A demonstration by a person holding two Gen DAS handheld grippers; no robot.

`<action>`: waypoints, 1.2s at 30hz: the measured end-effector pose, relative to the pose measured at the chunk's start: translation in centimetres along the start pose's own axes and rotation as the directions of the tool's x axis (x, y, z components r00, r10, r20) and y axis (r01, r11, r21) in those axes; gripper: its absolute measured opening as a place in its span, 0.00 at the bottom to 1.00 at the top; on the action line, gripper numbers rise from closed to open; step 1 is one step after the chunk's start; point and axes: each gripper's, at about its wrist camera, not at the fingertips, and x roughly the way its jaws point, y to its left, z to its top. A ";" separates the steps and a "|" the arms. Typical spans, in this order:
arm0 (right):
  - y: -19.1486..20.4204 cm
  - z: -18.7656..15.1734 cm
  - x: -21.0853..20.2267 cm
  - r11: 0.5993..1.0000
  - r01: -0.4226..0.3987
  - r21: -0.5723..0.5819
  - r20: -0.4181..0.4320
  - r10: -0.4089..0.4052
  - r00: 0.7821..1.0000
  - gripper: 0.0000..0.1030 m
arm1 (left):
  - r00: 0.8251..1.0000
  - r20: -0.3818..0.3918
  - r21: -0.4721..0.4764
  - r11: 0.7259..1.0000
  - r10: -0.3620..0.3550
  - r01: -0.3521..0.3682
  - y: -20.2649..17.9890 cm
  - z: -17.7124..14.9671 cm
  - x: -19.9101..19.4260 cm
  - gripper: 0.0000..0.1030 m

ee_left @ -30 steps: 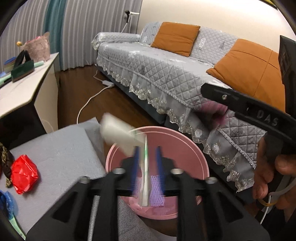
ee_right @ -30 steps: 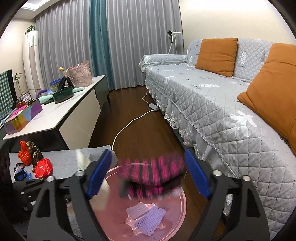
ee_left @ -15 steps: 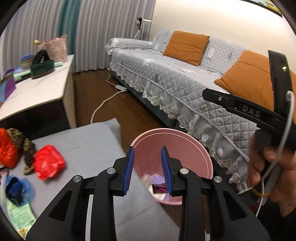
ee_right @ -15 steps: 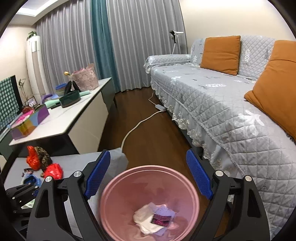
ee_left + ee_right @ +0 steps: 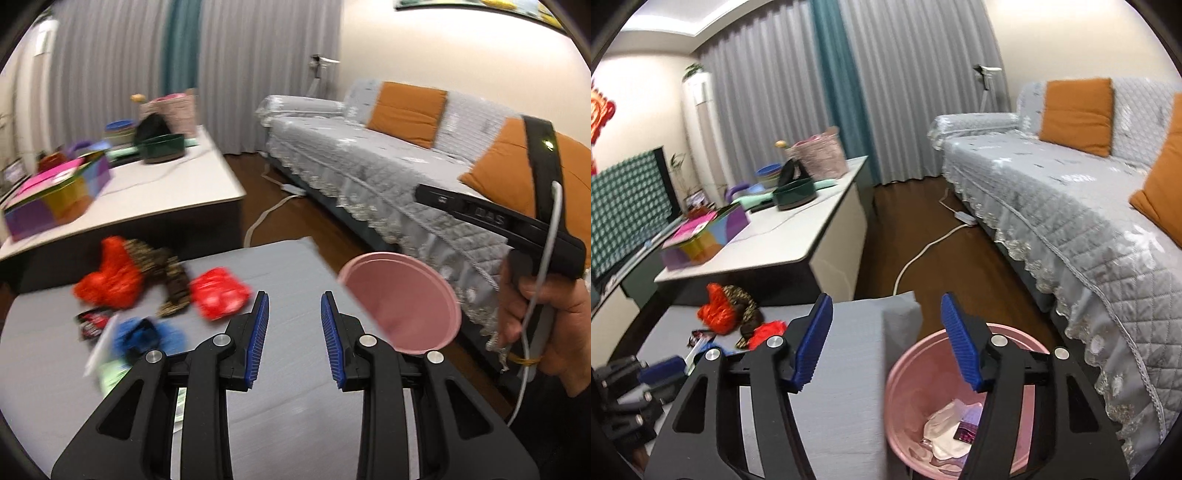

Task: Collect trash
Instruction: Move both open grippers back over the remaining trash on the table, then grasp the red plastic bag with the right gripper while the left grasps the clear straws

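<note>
A pink bin (image 5: 960, 413) stands on the floor by the corner of a grey padded table (image 5: 280, 273); white paper and a dark wrapper lie in it. Trash sits on the table's left part: a red wrapper (image 5: 219, 291), an orange-red crumpled bag (image 5: 110, 275), a brown patterned piece (image 5: 168, 269), a blue scrap (image 5: 144, 336). My left gripper (image 5: 293, 338) hovers over the table, open and empty, right of the trash. My right gripper (image 5: 886, 336) hangs over the table corner and bin rim, its jaws closing with nothing between them. In the left wrist view a hand (image 5: 539, 314) holds the right gripper.
A white low cabinet (image 5: 783, 236) behind the table carries a colourful box (image 5: 701, 236), a dark green bowl (image 5: 794, 192) and a pink basket (image 5: 820, 151). A grey quilted sofa (image 5: 1071, 206) with orange cushions runs along the right. A white cable (image 5: 923, 251) lies on the wooden floor.
A white packet fell from the left gripper and a pink-and-black piece from the right into the bin. Both grippers then swung left from the bin toward the table; the right jaws narrowed.
</note>
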 end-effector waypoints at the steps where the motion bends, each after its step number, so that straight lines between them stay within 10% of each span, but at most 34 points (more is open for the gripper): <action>1: 0.7 -0.2 0.2 1.000 -0.010 -0.016 -0.003 0.010 1.000 0.60 | 1.000 0.003 -0.020 1.000 0.020 -0.020 1.1 -0.4 -0.4 0.29; 14: 8.1 -2.2 5.0 0.988 -0.115 -0.105 -0.098 0.105 0.990 0.66 | 0.975 -0.014 -0.183 0.958 0.222 -0.221 11.8 -4.2 -1.4 0.29; 36: 15.9 -6.7 15.8 0.953 -0.241 -0.185 -0.301 0.179 0.937 0.90 | 0.941 -0.156 -0.242 0.912 0.301 -0.332 17.9 -6.3 4.7 0.29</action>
